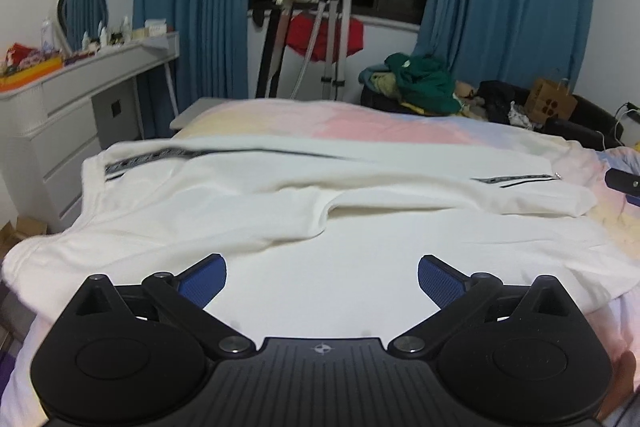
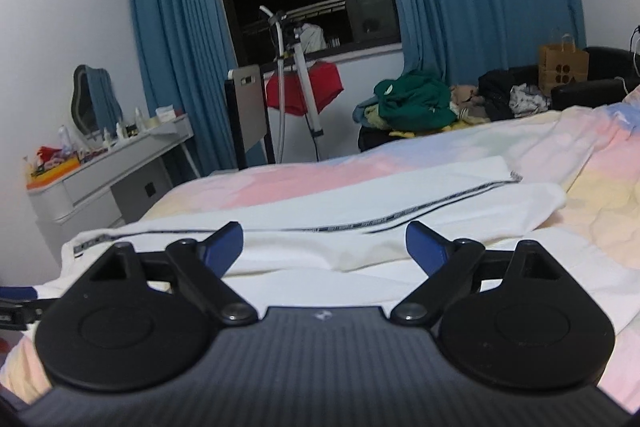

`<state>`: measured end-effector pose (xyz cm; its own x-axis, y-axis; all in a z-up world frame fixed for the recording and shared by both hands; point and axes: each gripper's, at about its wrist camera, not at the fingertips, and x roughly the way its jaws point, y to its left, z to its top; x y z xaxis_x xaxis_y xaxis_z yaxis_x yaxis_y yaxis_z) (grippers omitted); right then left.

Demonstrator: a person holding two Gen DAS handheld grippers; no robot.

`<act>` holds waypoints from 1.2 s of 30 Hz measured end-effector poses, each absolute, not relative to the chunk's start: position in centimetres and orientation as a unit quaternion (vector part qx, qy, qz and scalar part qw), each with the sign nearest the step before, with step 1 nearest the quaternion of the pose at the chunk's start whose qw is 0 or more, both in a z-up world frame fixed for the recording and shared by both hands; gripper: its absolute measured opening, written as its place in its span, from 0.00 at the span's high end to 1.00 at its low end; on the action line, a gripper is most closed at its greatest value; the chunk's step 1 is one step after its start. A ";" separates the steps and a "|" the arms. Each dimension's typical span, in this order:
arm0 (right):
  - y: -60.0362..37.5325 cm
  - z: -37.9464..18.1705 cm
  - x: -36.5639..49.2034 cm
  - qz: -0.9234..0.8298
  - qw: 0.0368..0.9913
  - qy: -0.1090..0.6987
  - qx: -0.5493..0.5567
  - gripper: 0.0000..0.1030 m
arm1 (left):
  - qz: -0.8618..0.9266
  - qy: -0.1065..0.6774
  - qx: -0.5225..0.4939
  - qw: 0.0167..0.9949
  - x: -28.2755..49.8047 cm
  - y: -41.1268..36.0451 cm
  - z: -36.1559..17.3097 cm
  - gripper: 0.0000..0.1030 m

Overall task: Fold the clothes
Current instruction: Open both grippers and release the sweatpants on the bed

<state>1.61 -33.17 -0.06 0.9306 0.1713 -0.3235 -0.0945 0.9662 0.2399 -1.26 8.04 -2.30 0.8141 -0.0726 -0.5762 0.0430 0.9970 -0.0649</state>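
Garment: a white top with dark patterned trim, spread across the pastel bedcover of the bed, one sleeve already lying over the body and a further band of cloth turned across the far side. Left hand-held gripper hovers low over the near part of the cloth, its blue pads wide apart and holding nothing. Right hand-held gripper sits likewise over the white fabric, jaws spread and empty; whether either tool touches the cloth cannot be told.

Step in hand, as judged from the lay of the cloth: between folds, with both tools freed and no edge yet taken up. The next move probably calls for each gripper to close on a free edge or corner of the near hem, lifting both sides evenly so the panel turns over without dragging the sleeve out of place.

Containers: a brown paper bag stands beyond the bed, its contents hidden. A heap of unfolded clothes, green on top, rests on a dark support whose form is unclear.
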 end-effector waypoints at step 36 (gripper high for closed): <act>-38.1 -3.2 3.4 -0.002 0.933 0.270 0.237 0.13 | 0.286 0.519 -0.350 0.725 -0.5 30.0 -8.6 0.00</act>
<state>3.41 -38.09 -3.23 0.8543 0.1251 -0.5046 0.1313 0.8872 0.4423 -0.47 29.96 -8.55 0.2976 0.0510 -0.9533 -0.7784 0.5911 -0.2114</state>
